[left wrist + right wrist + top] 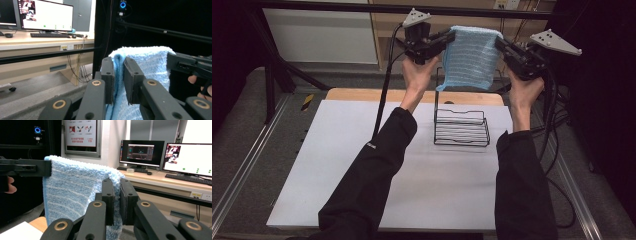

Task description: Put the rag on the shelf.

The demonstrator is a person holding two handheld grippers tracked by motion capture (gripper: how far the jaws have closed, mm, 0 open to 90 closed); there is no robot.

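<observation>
A light blue towel (pixel 472 57) hangs folded in the air above the far side of the table, stretched between both grippers. My left gripper (pixel 451 36) is shut on its upper left corner. In the left gripper view the towel (pixel 150 62) is pinched between the two black jaws (pixel 119 80). My right gripper (pixel 500 42) is shut on the upper right corner, and in the right gripper view the towel (pixel 72 192) runs from my jaws (pixel 117 197) across to the other gripper. A black wire rack (pixel 461 127) stands on the white table top below the towel.
The white table top (pixel 362 165) has a wooden strip (pixel 362 94) along its far edge. Black cables (pixel 384 95) trail from both grippers. A dark frame bar (pixel 362 7) crosses behind the towel. Desks with monitors (pixel 190 157) stand beyond the table.
</observation>
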